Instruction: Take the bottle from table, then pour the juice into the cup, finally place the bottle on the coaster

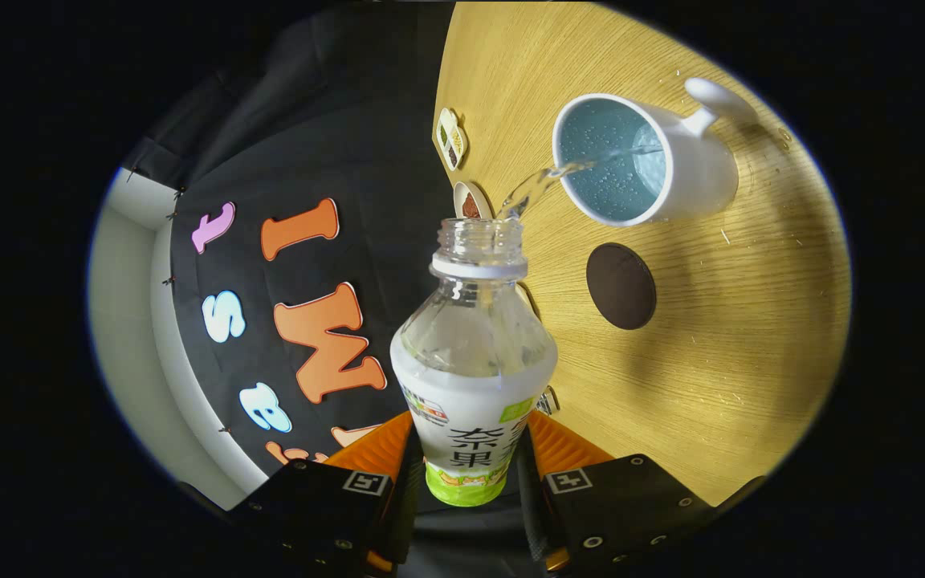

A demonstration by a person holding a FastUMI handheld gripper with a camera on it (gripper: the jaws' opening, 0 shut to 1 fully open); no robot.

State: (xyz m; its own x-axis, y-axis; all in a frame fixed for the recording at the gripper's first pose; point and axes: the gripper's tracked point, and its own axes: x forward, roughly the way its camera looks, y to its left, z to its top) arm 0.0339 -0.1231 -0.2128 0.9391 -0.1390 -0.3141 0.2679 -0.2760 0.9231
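While clear liquid [543, 181] is being poured, the bottle [472, 377] is seen pinched at its labelled lower body between both fingers of the gripper [469, 474], which are closed in against its two sides. Its long axis is run forward along the fingers, with the uncapped neck pointed away from them and tipped toward the cup [645, 159]. Just beyond the bottle's shoulder, a dark round coaster [621, 286] is shown lying flat on the wooden table [751, 337], bare wood left open all around it. Past the coaster, the white cup is caught receiving the stream, its handle turned away from the bottle. Two small flat items [451, 138] are seen by the table's edge, beside the booth wall.
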